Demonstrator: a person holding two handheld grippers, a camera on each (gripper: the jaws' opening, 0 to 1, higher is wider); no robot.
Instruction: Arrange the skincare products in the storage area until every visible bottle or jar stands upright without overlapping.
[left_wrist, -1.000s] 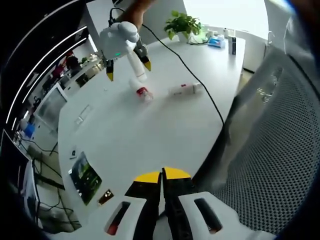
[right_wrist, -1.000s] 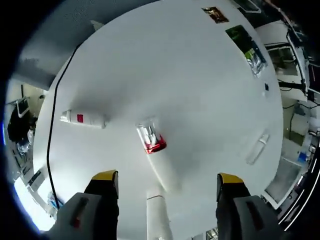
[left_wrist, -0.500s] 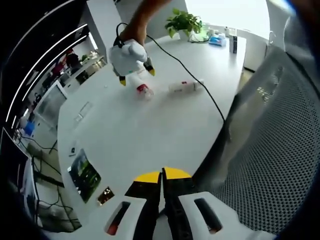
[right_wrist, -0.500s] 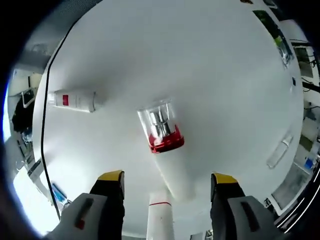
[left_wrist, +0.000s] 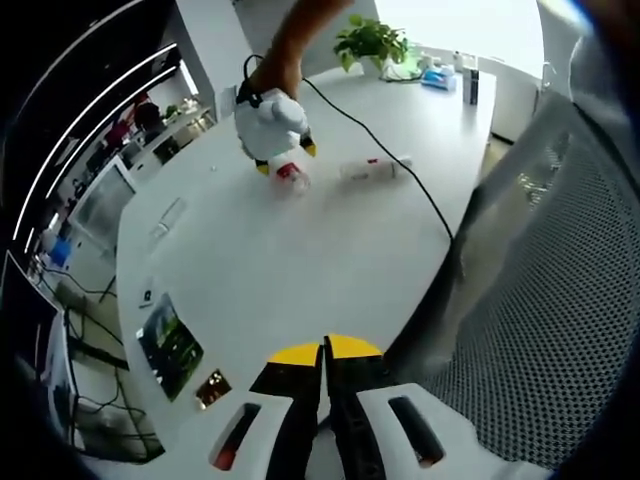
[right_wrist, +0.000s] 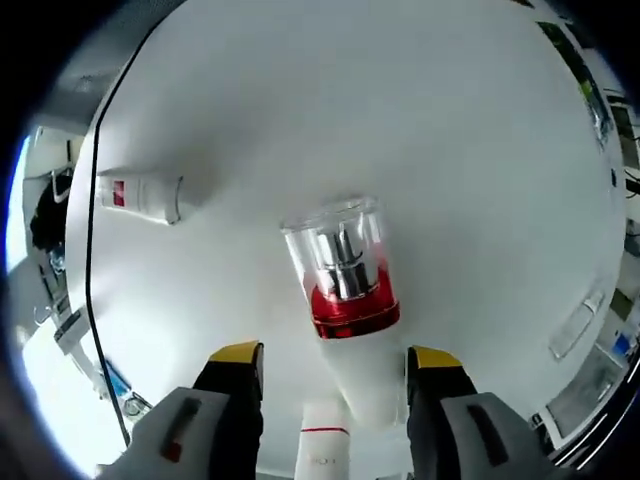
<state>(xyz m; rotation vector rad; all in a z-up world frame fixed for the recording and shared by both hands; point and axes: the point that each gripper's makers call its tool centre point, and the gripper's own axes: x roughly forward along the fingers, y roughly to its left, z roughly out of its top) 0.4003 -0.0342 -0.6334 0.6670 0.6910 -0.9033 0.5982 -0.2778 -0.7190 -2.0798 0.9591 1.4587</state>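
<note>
A white pump bottle (right_wrist: 345, 275) with a clear cap and red collar lies on its side on the white table (right_wrist: 400, 120). My right gripper (right_wrist: 335, 355) is open, its jaws on either side of the bottle's white body without touching it. Just beyond is a white tube (right_wrist: 322, 450) with a thin red line. A second white bottle (right_wrist: 140, 197) with a red label lies to the left. In the left gripper view a hand holds the right gripper (left_wrist: 287, 160) low over the pump bottle (left_wrist: 291, 177), beside the labelled bottle (left_wrist: 372, 168). My left gripper (left_wrist: 325, 350) is shut and holds nothing, near the table's front edge.
A black cable (left_wrist: 400, 170) runs across the table from the right gripper. A potted plant (left_wrist: 370, 42) and small boxes (left_wrist: 465, 85) stand at the far end. A mesh chair back (left_wrist: 560, 300) is on the right. A dark card (left_wrist: 170, 350) lies near the left gripper.
The right gripper has come down closer to the lying pump bottle, and its jaws have narrowed around the bottle's body. The left gripper has not moved.
</note>
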